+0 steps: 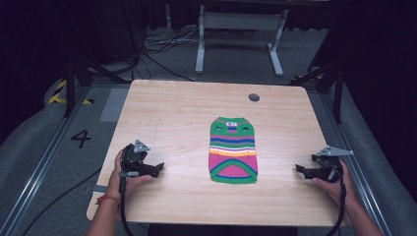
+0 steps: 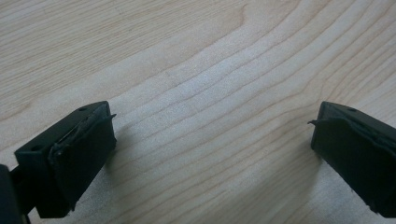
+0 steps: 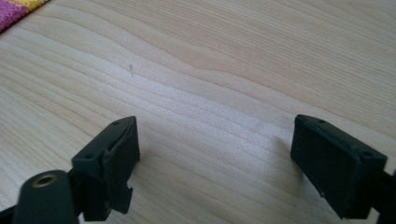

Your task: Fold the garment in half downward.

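A small striped knitted sweater [image 1: 233, 150], green, pink, yellow and blue, lies flat in the middle of the wooden table [image 1: 177, 113]. A corner of the sweater [image 3: 14, 10] shows pink and yellow at the top left of the right gripper view. My left gripper [image 1: 158, 168] rests on the table to the sweater's left, pointing toward it. Its jaws stand wide apart over bare wood, as the left gripper [image 2: 212, 140] view shows. My right gripper [image 1: 299, 169] rests to the sweater's right, pointing left. In its own view the right gripper [image 3: 215, 149] is open with nothing between the jaws.
A round grey cable hole [image 1: 253, 97] sits near the table's far edge. Behind the table stand a white frame [image 1: 236, 34] and loose cables [image 1: 162, 42] on the grey floor. A metal rail [image 1: 39, 167] runs along the left.
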Available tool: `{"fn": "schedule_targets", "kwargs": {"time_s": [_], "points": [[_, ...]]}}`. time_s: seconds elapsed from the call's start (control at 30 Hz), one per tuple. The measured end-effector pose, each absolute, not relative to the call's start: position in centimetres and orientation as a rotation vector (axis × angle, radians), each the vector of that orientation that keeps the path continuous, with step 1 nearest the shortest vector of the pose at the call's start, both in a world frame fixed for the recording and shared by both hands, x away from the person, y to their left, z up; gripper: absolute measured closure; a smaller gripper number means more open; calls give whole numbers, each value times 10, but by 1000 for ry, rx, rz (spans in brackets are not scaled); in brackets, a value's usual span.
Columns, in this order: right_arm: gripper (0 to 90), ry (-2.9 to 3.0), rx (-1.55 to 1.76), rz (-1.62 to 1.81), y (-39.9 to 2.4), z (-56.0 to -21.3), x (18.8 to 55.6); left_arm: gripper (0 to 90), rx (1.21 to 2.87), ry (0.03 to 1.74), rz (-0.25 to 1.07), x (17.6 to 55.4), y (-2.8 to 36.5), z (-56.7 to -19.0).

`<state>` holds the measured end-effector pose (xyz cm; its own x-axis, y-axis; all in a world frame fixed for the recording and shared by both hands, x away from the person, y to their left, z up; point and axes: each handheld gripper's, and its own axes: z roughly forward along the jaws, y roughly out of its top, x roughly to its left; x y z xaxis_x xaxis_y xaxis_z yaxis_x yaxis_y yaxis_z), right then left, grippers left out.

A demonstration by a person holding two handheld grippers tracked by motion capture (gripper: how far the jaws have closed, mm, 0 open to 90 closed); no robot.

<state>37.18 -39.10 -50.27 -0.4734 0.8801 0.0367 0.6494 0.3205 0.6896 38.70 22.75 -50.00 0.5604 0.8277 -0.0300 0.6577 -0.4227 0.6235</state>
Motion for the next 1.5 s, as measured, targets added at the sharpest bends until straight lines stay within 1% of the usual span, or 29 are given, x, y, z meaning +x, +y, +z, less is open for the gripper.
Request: {"fn": "schedule_targets", "kwargs": {"time_s": [0.03,0.07,0.1,0.13,0.17,0.2,0.23,0.27,0.3,0.33,0.37,0.43,0.47,0.63,0.77,0.83,0.9,0.93,0.97,1.0,1.1,1.23,1.37,1.47,1.5], "points": [[202,2246,1367,943,-390,-501,373,9,2234,1172,370,389,227,-498],[202,2247,1360,958,-389,-499,374,45,2233,1168,369,391,227,-495],[203,2260,1348,971,-388,-497,375,140,2223,1153,356,393,227,-492],[221,2271,1327,973,-385,-495,376,255,2230,1133,348,395,226,-490],[231,2277,1303,962,-383,-493,376,225,2234,1116,343,397,224,-488],[231,2292,1287,956,-379,-491,378,143,2238,1115,360,399,221,-486],[237,2299,1275,948,-376,-488,382,157,2237,1104,360,403,218,-482],[251,2295,1268,958,-372,-485,386,232,2237,1083,345,407,214,-478],[255,2301,1258,976,-367,-479,392,228,2238,1074,349,410,211,-475],[257,2306,1247,983,-363,-476,396,205,2242,1059,362,416,205,-471],[271,2302,1213,982,-356,-470,402,209,2244,1059,354,419,201,-468],[285,2301,1174,993,-345,-461,411,249,2256,1010,342,429,190,-461],[295,2302,1158,1007,-339,-456,416,256,2255,993,343,433,184,-458],[331,2321,1083,1027,-309,-437,446,255,2248,899,345,456,150,-449],[360,2331,1059,1041,-288,-429,468,271,2233,864,337,476,126,-445],[365,2349,1060,1041,-278,-429,478,283,2225,872,316,487,116,-447],[375,2368,1058,1037,-269,-432,488,317,2237,875,317,497,106,-451],[376,2382,1052,1029,-264,-434,492,330,2230,880,294,502,100,-454],[384,2394,1054,1027,-259,-437,497,361,2226,876,305,504,97,-456],[391,2400,1054,1017,-256,-439,500,387,2237,883,287,508,92,-459],[416,2421,1080,985,-246,-449,514,440,2251,858,284,516,79,-464],[449,2416,1114,998,-238,-458,525,486,2224,871,283,523,63,-471],[466,2443,1129,970,-230,-469,534,516,2225,899,212,532,52,-481],[468,2469,1146,944,-225,-478,537,521,2238,900,189,537,44,-489],[468,2470,1162,950,-223,-482,539,509,2246,907,183,538,42,-491]]}}
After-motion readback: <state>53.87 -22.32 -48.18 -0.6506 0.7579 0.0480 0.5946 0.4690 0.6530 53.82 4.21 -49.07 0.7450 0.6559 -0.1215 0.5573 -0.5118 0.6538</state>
